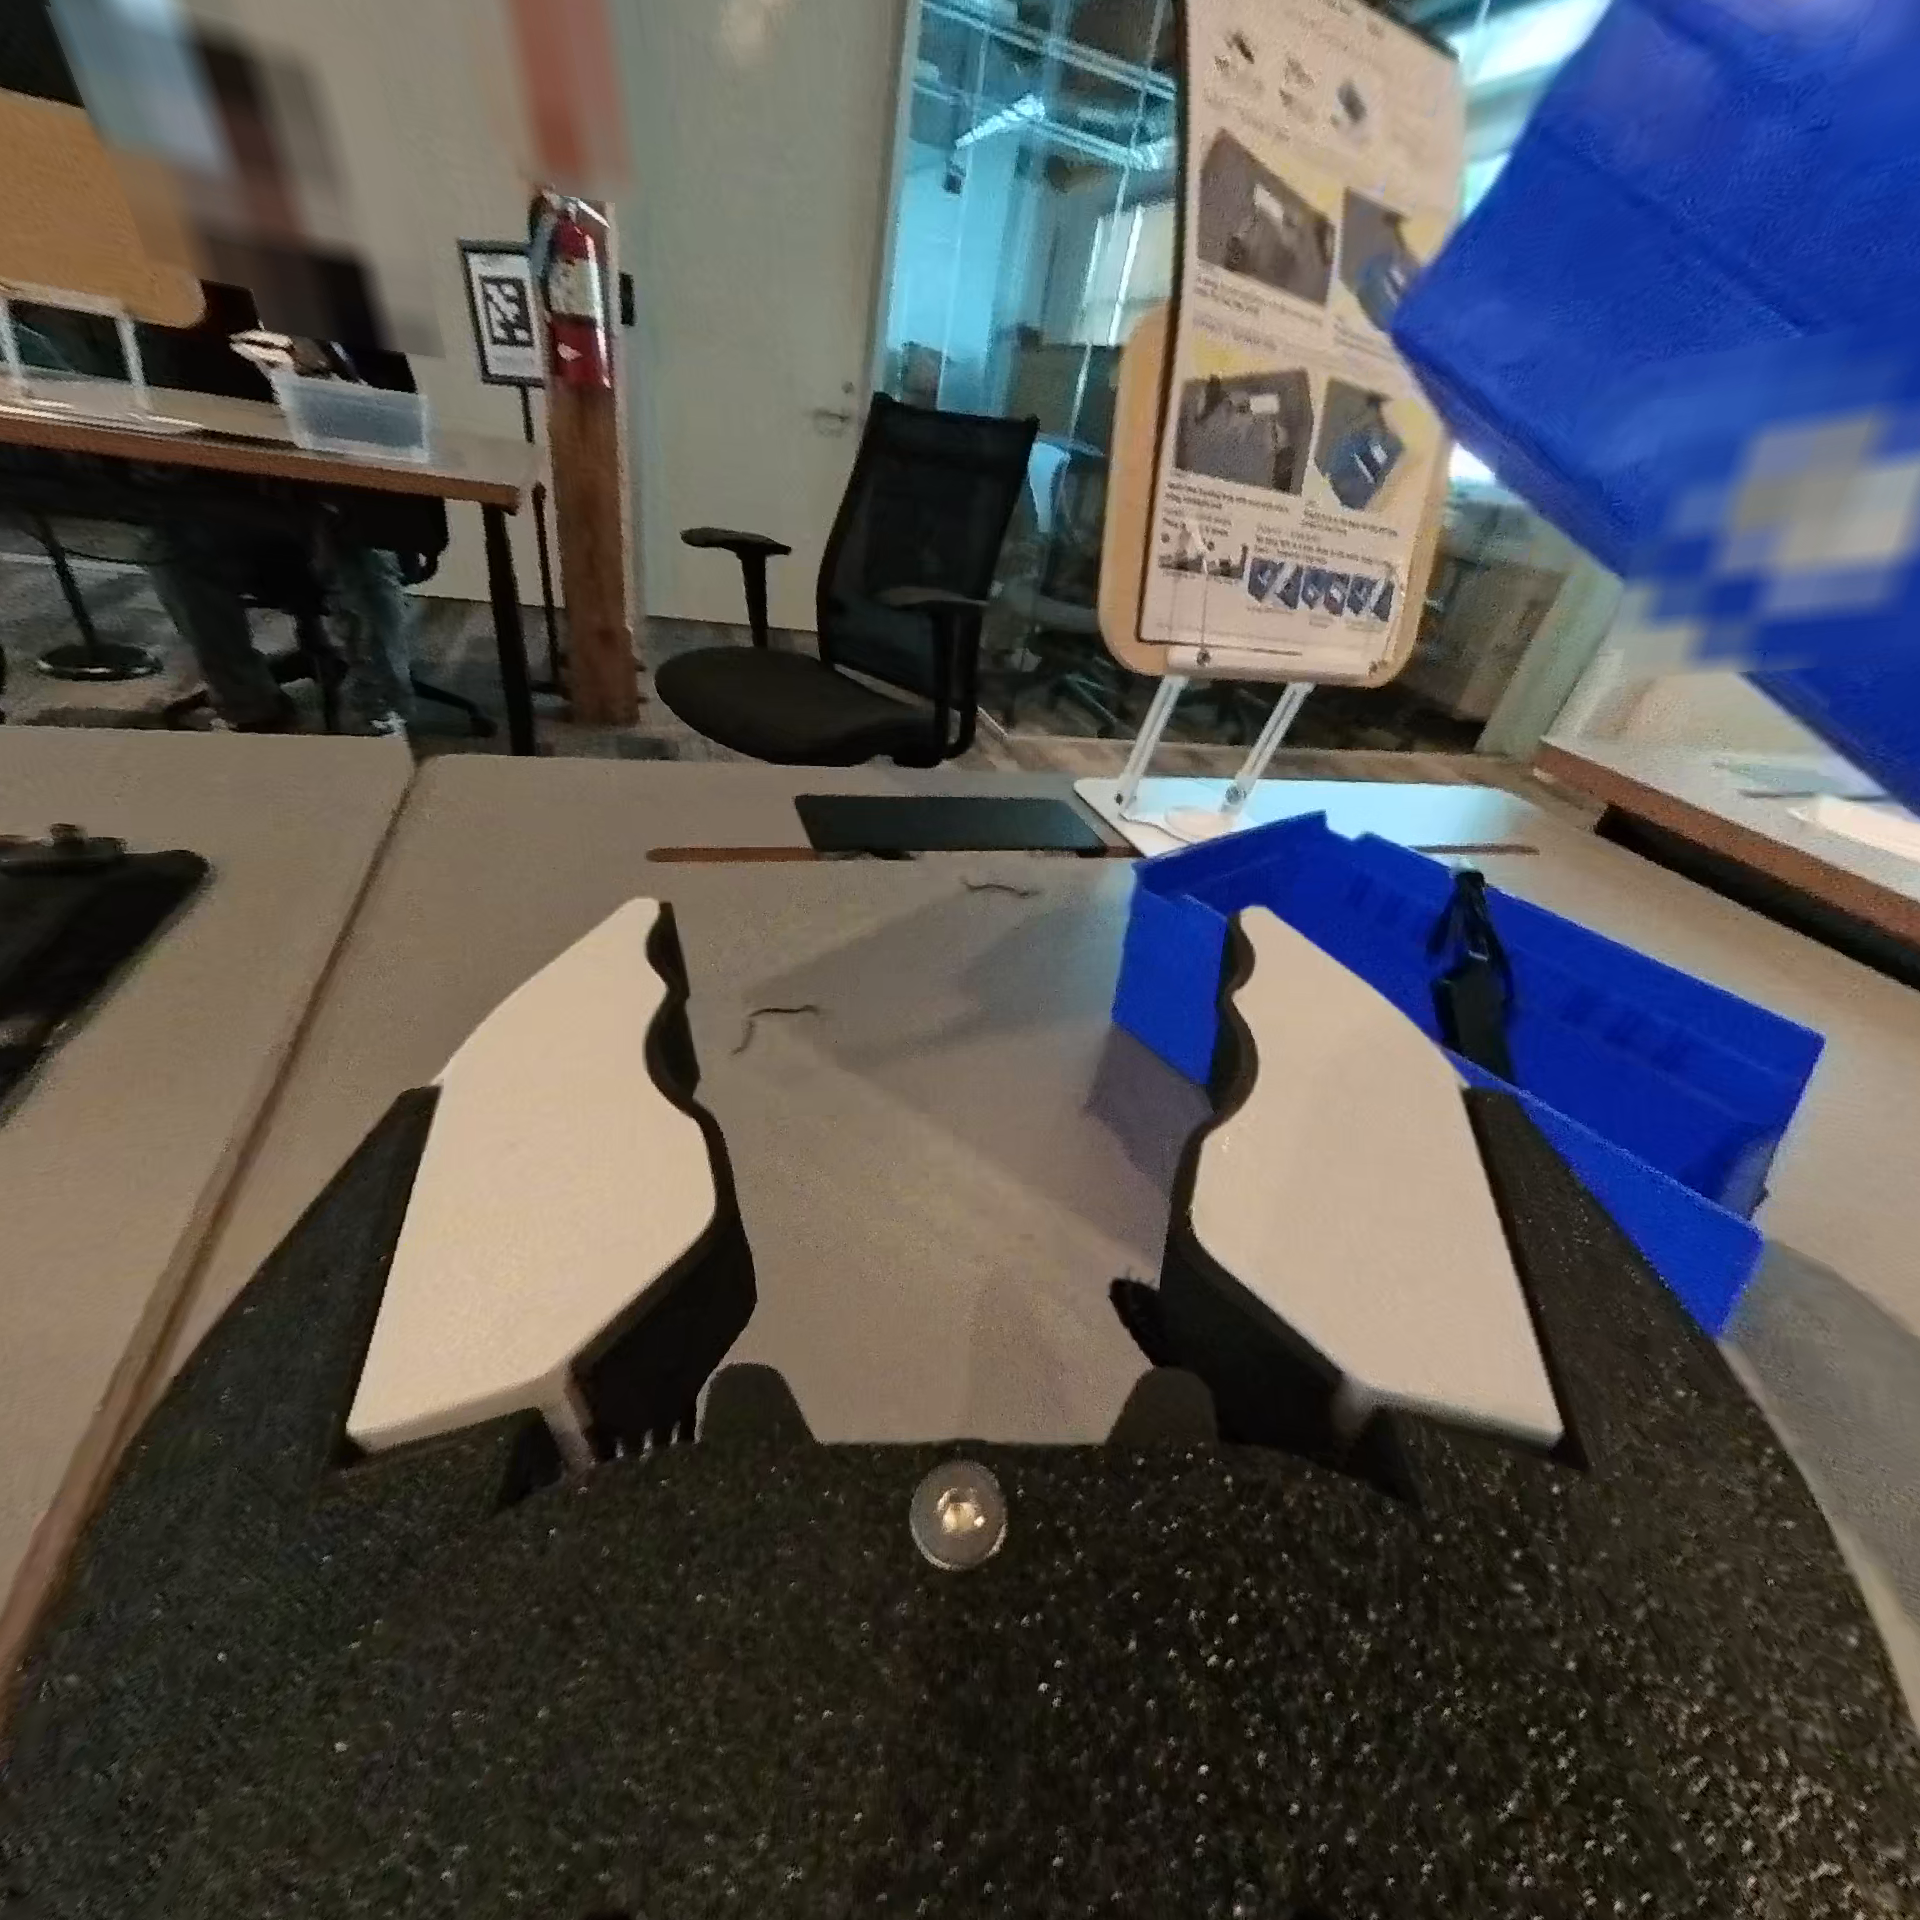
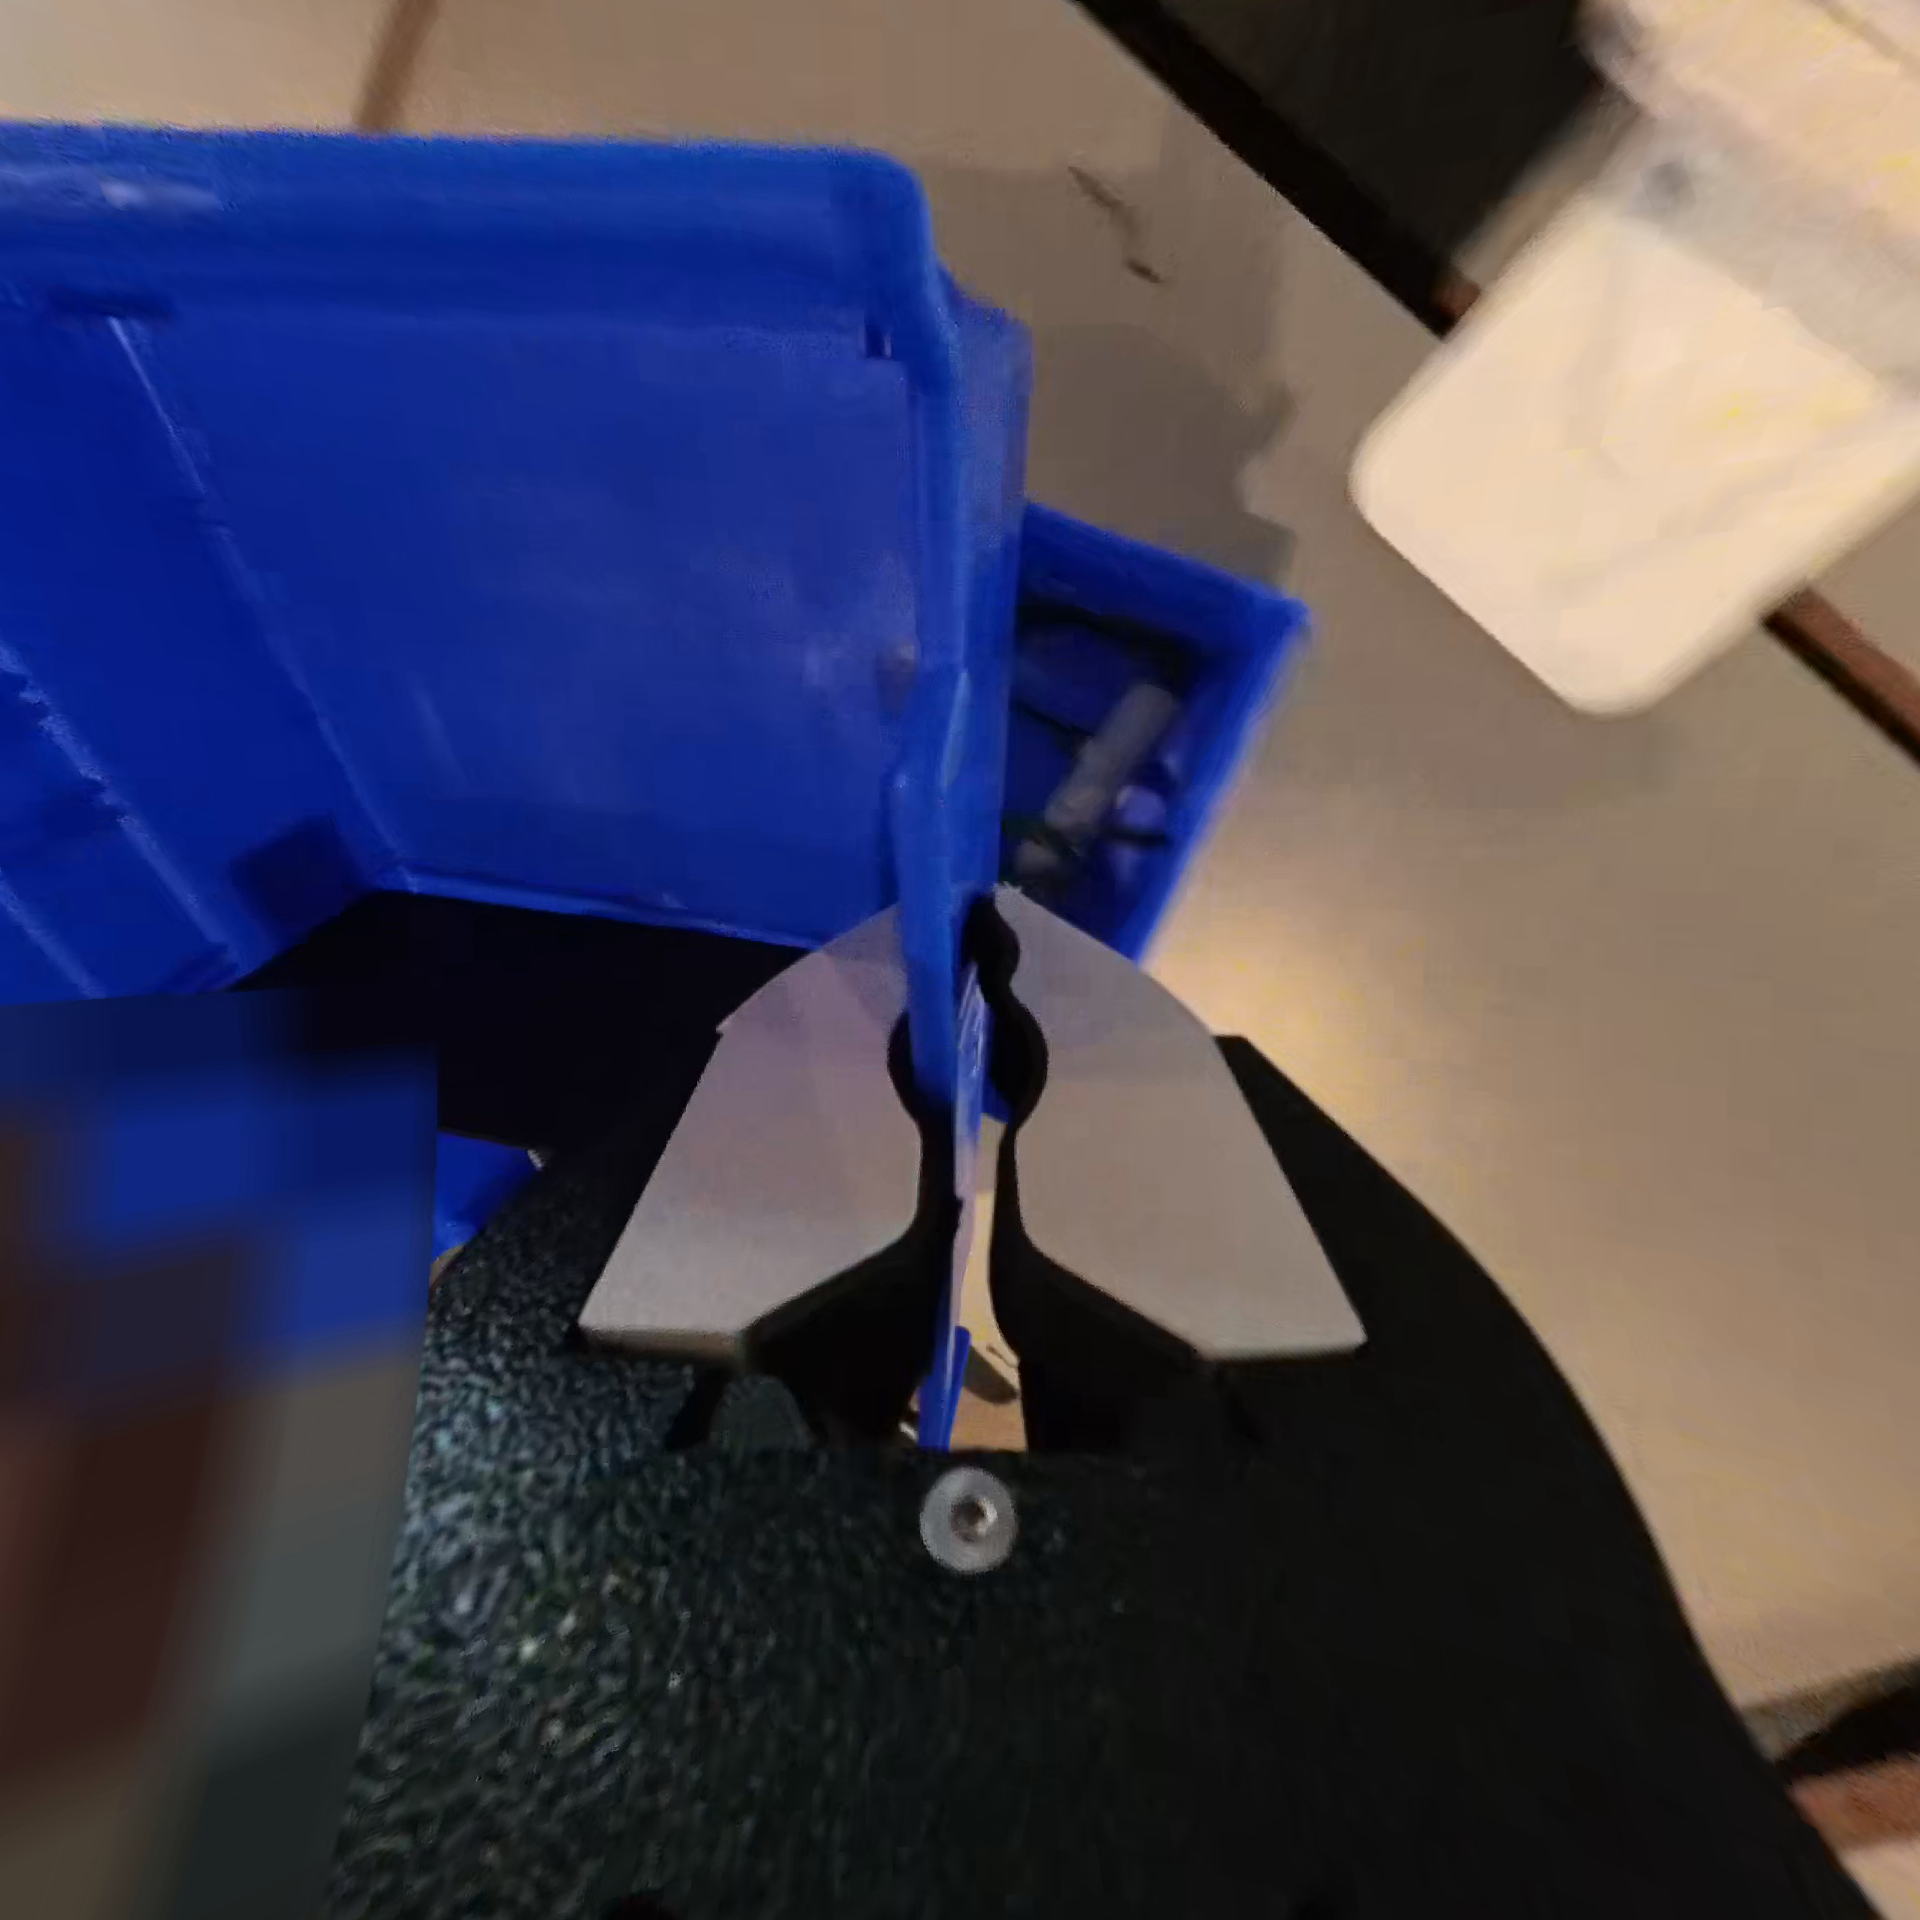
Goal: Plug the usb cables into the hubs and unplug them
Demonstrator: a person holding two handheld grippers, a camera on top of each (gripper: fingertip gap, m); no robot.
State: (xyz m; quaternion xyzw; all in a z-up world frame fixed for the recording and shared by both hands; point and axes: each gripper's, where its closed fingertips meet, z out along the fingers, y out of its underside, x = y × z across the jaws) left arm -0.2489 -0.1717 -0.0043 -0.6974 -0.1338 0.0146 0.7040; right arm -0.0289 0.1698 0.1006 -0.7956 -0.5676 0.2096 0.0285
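Your left gripper (image 1: 951,966) hovers low over the grey desk (image 1: 582,831) with its jaws spread wide and nothing between them. Just beyond its right finger a blue bin (image 1: 1621,1023) sits on the desk, and a black cable (image 1: 1467,971) stands up inside it against the far wall; no hub can be made out in either view. A second blue bin (image 1: 1683,291) hangs tilted in the air at the upper right of your left wrist view. Your right gripper (image 2: 961,940) has its jaws pinching the thin side wall of that lifted blue bin (image 2: 499,561), the wall running straight down between the two fingers. Below it, the other bin (image 2: 1226,707) on the desk holds blurred grey and blue items that cannot be identified. A black office chair (image 1: 883,613) stands beyond the desk.
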